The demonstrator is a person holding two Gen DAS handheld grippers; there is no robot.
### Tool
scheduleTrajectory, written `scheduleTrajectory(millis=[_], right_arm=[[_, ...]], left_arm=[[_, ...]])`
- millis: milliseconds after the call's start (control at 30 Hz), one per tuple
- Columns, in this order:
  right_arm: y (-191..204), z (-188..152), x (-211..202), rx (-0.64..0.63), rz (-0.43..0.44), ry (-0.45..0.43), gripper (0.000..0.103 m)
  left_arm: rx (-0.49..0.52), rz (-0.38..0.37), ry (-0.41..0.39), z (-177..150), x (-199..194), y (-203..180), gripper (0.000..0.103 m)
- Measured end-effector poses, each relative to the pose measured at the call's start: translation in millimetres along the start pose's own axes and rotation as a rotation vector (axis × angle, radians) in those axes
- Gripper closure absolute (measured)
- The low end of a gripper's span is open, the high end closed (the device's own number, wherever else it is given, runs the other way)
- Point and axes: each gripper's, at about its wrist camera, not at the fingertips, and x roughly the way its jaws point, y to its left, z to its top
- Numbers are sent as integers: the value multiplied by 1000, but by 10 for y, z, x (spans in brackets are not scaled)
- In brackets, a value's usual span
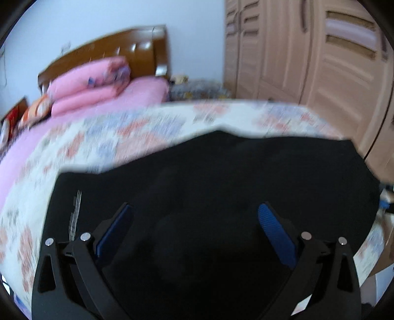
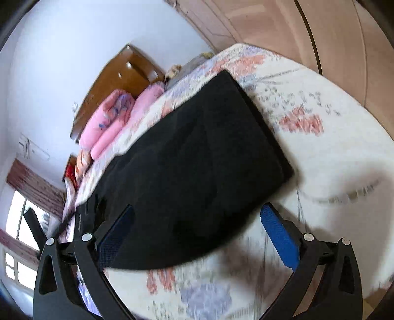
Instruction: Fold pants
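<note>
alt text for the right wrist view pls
Open right gripper hovers over the near edge of black pants spread on a floral bedspread. Behind lie folded pink quilts, a wooden headboard and a wardrobe; the frame is motion-blurred.

A wooden headboard against the pale wall, beside a tall wardrobe.

My left gripper and right gripper match: black linkage arms; silver rivets; ribbed blue finger pads.
</note>
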Motion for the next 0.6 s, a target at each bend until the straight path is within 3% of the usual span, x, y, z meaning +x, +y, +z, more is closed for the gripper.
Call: scheduleTrajectory(millis=[67,133,233,333,433,500,600], right_arm=[[-37,-10,-64,49,4,-45,4],[-9,-31,-46,34,-16,-61,4],[168,-104,6,-68,-49,43,4],[275,-183,53,-71,54,109,8],[281,-145,81,-56,-8,35,19],[112,-100,45,83,59,-16,22],[72,-78,42,123,77,-33,25]], left_arm=[[-17,14,27,-127,132,106,1],[-90,-62,21,-226,214,246,1],[-65,-57,34,-214,225,225,1],[-66,-66,34,-220,233,239,1],[-60,-62,32,-230,230,230,1],[-62,-66,33,-237,231,233,1],[-62,-64,33,-227,236,231,1]])
